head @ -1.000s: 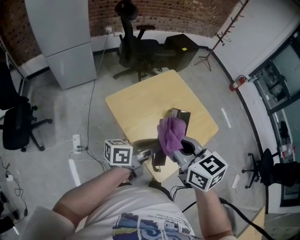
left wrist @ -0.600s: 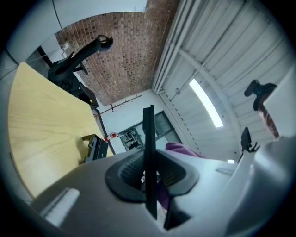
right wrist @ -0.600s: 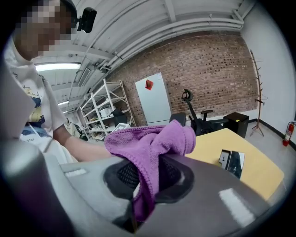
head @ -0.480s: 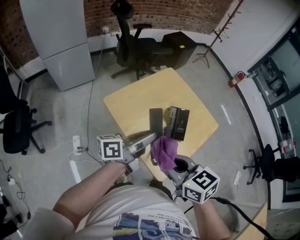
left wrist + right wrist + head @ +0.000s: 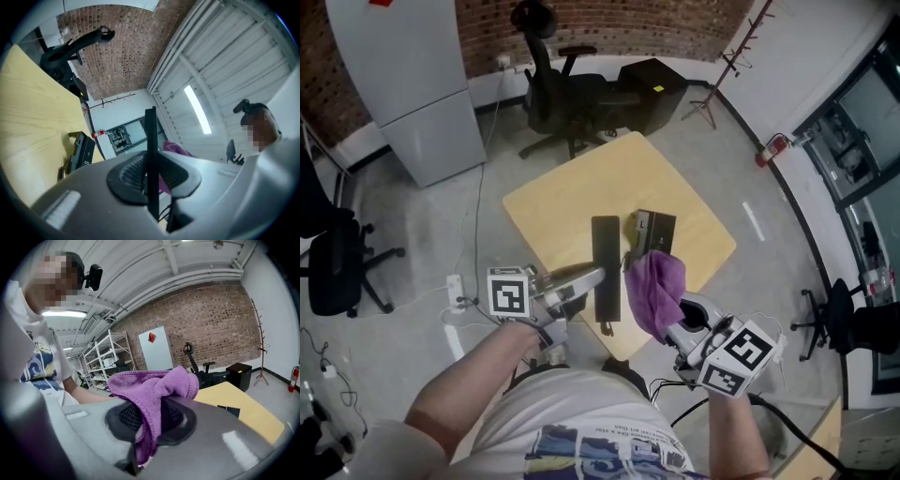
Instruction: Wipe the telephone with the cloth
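Cloth (image 5: 654,289) has swung off handset (image 5: 606,265), now hangs on your side of base (image 5: 655,231). Right gripper (image 5: 673,317) pinches it: soft, light, bunches easily. Left gripper (image 5: 587,278) clamps handset's near end, just left of base, seemingly off worktop (image 5: 567,192): stiff, thin, likely slick. Hold firm, wipe flat faces.

The cloth (image 5: 654,286) is purple, the telephone (image 5: 656,230) black, the table (image 5: 572,197) pale yellow wood grain.
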